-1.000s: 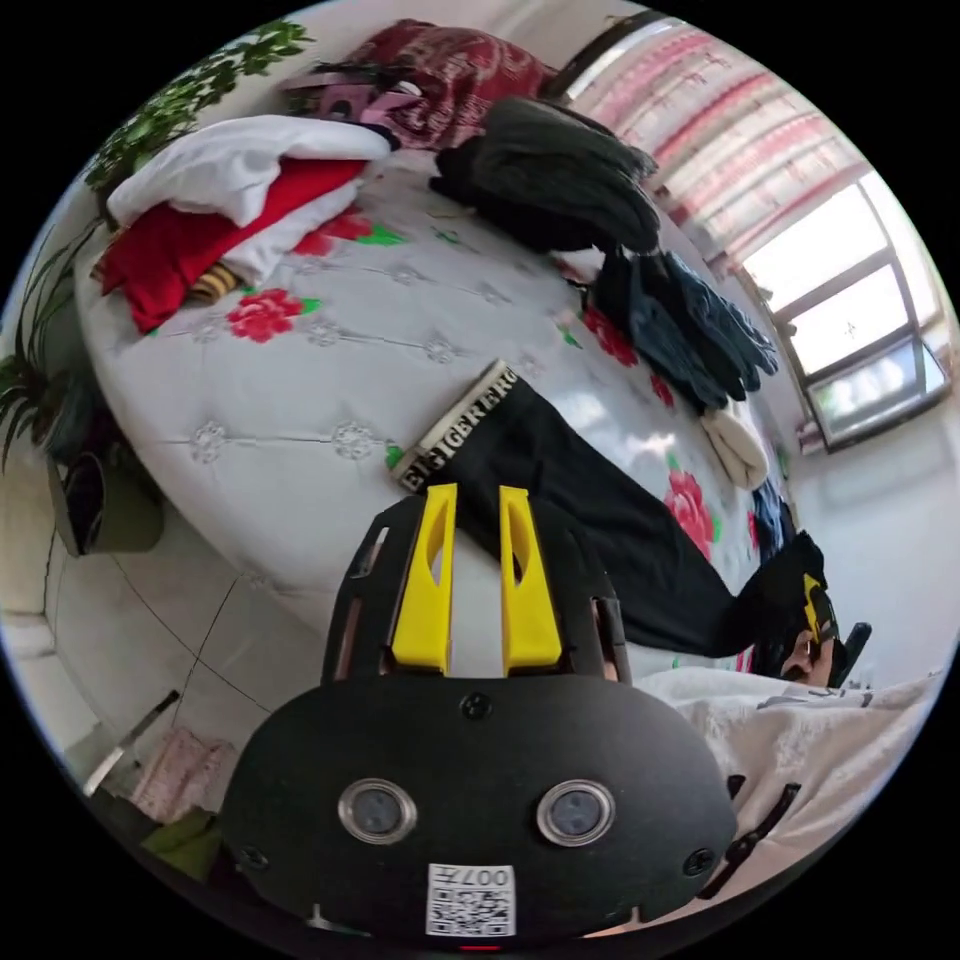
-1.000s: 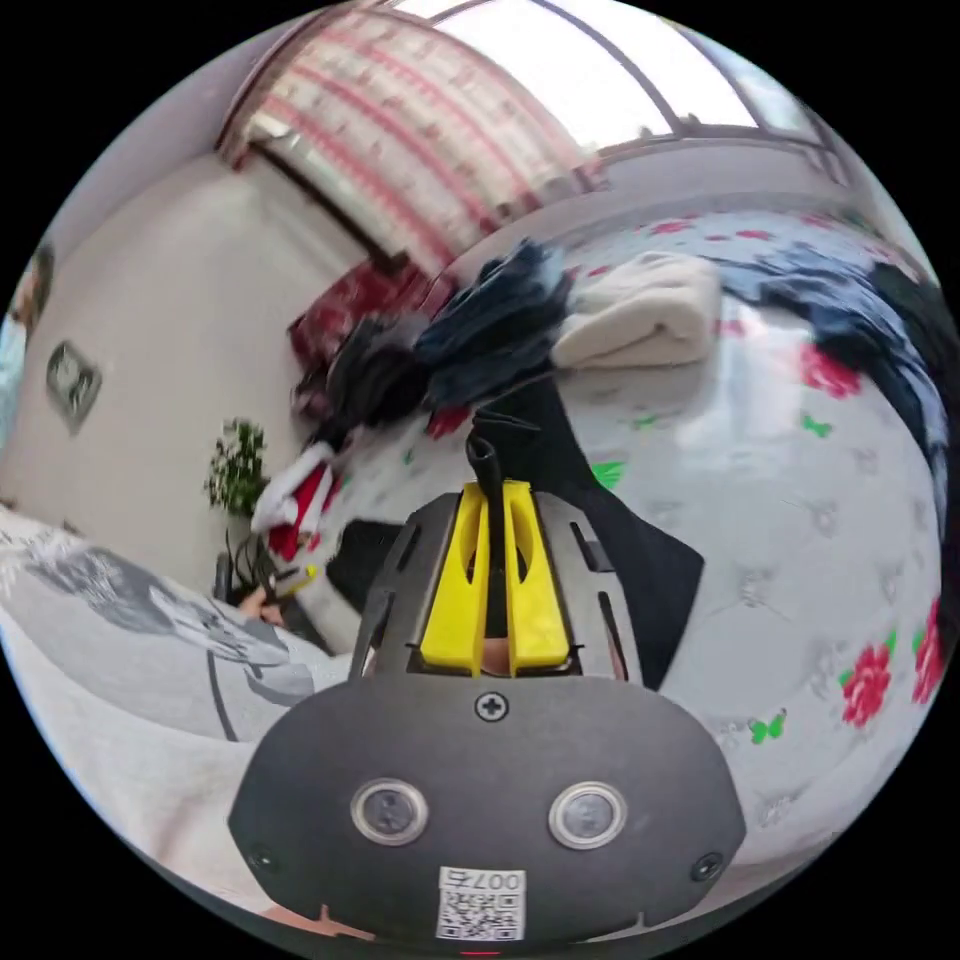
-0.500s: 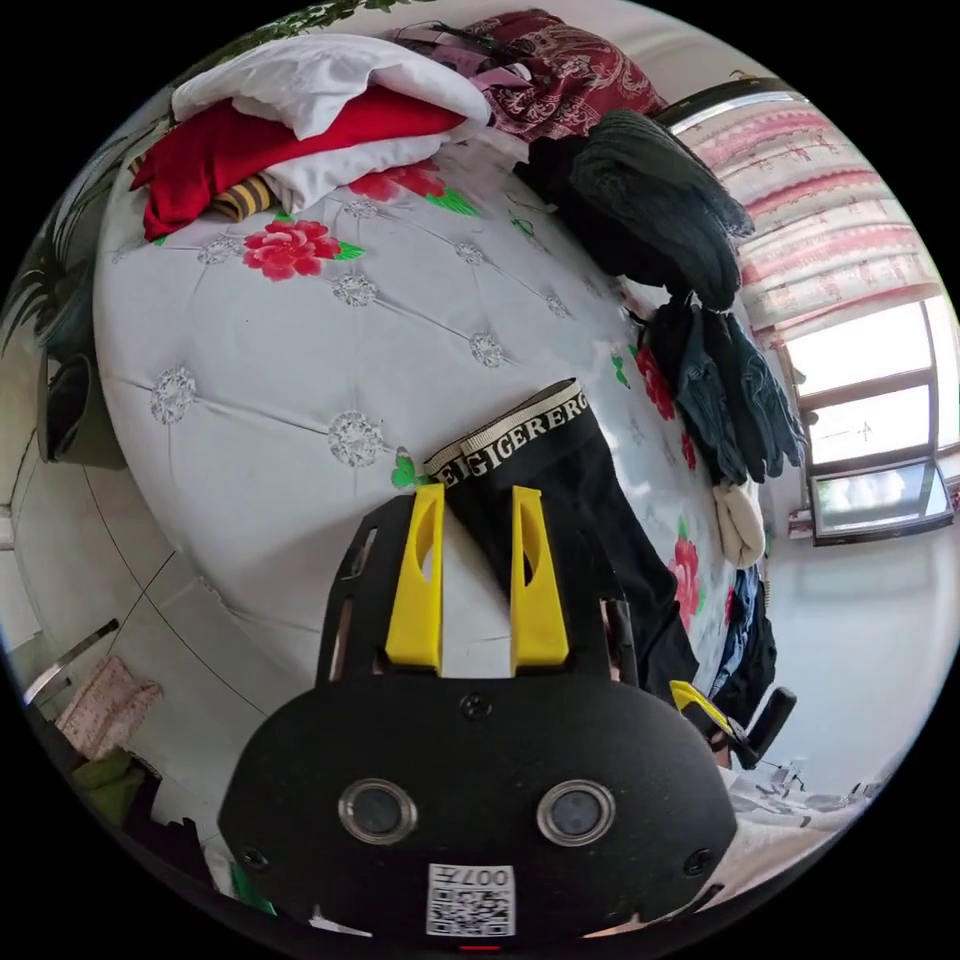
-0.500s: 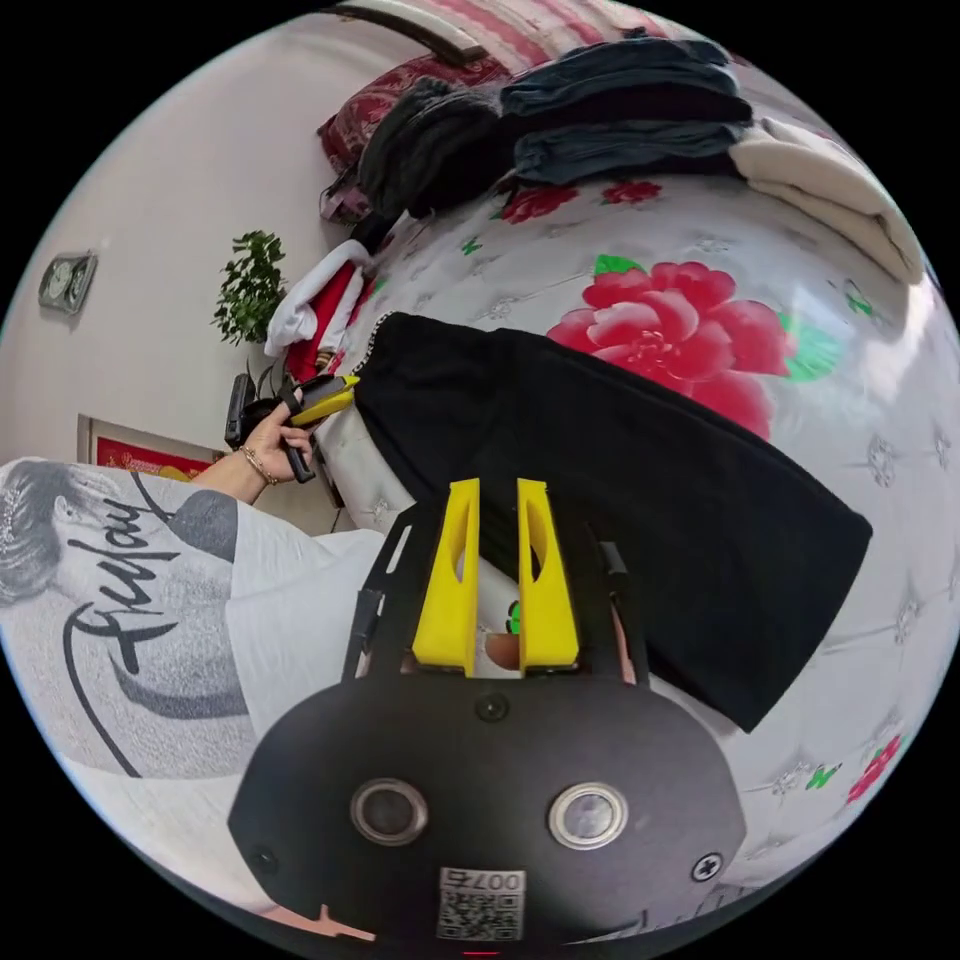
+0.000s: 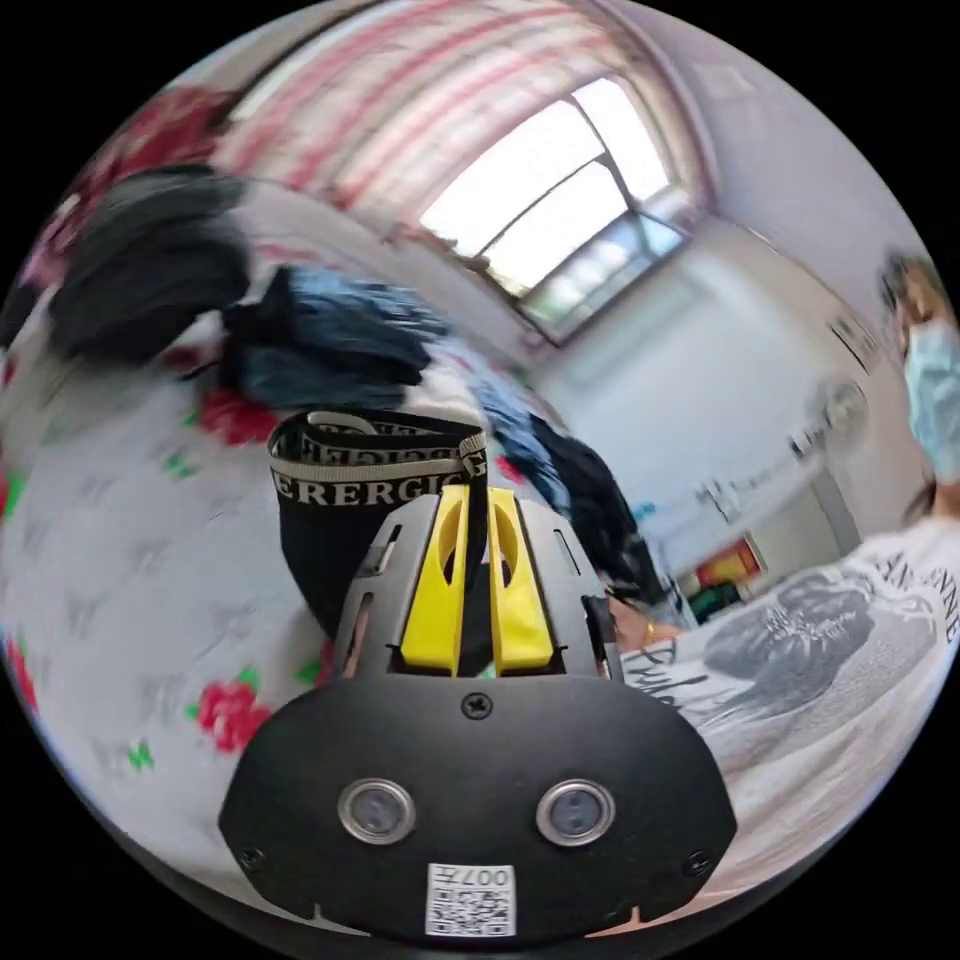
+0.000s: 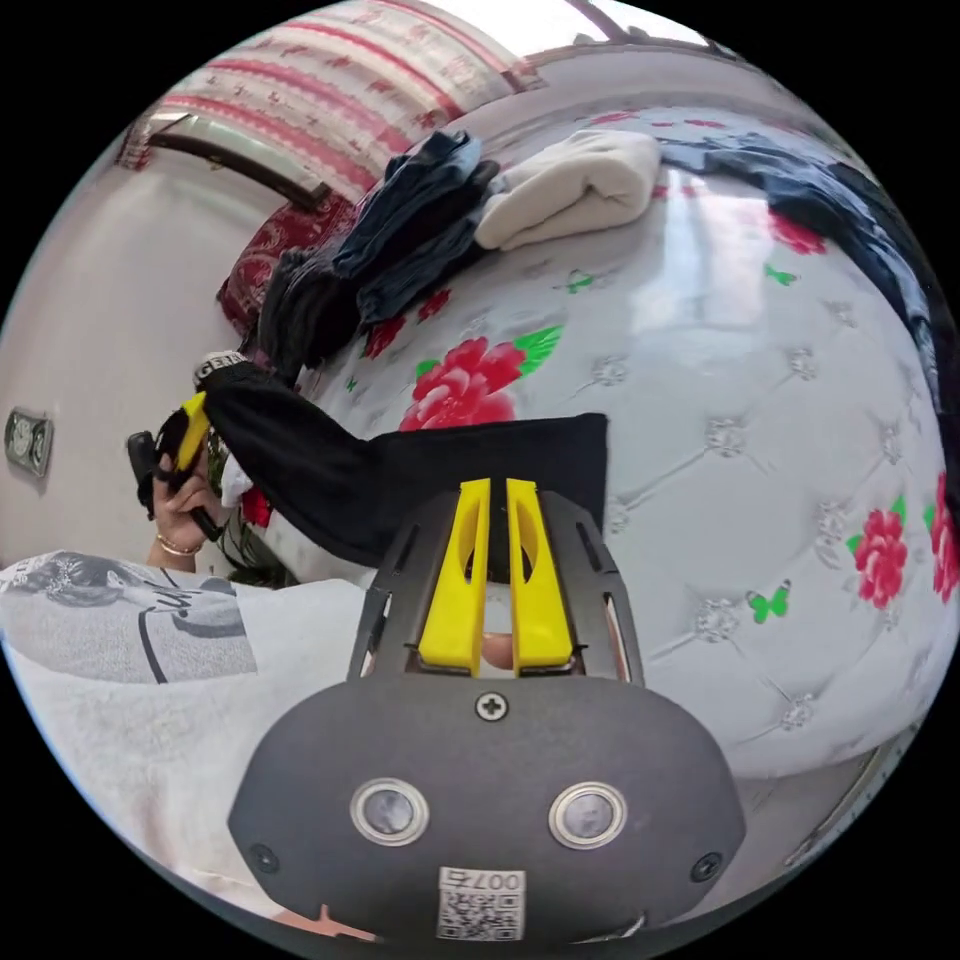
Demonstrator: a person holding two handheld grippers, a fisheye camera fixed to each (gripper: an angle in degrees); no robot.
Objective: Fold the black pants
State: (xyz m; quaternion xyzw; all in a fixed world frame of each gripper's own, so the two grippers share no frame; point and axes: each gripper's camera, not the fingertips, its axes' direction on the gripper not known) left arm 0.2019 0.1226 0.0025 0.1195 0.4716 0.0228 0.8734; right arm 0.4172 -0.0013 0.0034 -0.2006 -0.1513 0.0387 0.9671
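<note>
The black pants (image 6: 470, 460) stretch across the white floral bed cover (image 6: 760, 400). The leg end lies flat, while the waistband end is lifted off the bed at the left. My right gripper (image 6: 490, 487) is shut on the near edge of the leg end, with black cloth between its yellow jaws. In the left gripper view, my left gripper (image 5: 478, 492) is shut on the lettered waistband (image 5: 375, 470), which stands up as an open loop. The left gripper (image 6: 190, 428) also appears in the right gripper view, held in a hand and raising the waistband.
Folded dark blue jeans (image 6: 420, 220), a cream garment (image 6: 570, 185) and dark clothes (image 6: 860, 210) lie along the far side of the bed. The person's white printed shirt (image 6: 130, 640) is close on the left. A bright window (image 5: 560, 200) is behind the bed.
The left gripper, open beside the flat waistband before, has shut on it and lifted it. The right gripper's jaws have narrowed onto the edge of the leg end.
</note>
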